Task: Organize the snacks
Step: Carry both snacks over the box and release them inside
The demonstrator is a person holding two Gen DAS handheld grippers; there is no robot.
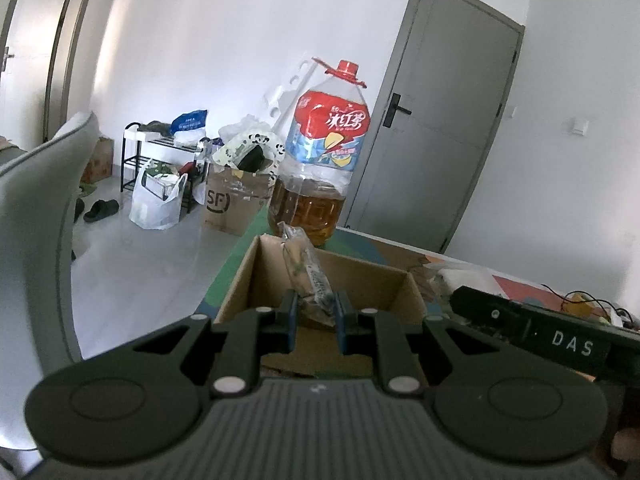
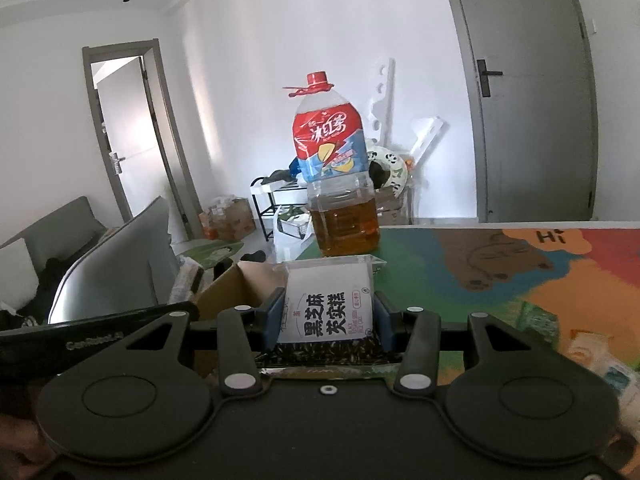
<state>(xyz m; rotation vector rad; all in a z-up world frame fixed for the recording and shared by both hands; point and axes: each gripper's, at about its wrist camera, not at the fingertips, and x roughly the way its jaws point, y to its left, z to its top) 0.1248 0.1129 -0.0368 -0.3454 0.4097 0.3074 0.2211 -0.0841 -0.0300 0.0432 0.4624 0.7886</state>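
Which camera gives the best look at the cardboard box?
The left wrist view: the cardboard box shows its open top and inner walls beyond the left gripper. The right wrist view catches only one corner.

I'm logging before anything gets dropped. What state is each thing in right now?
left gripper: shut on a clear-wrapped snack, held over the box.
right gripper: shut on a white sesame cake packet.
cardboard box: open on top.
iced tea bottle: upright, capped, partly full.
grey door: closed.
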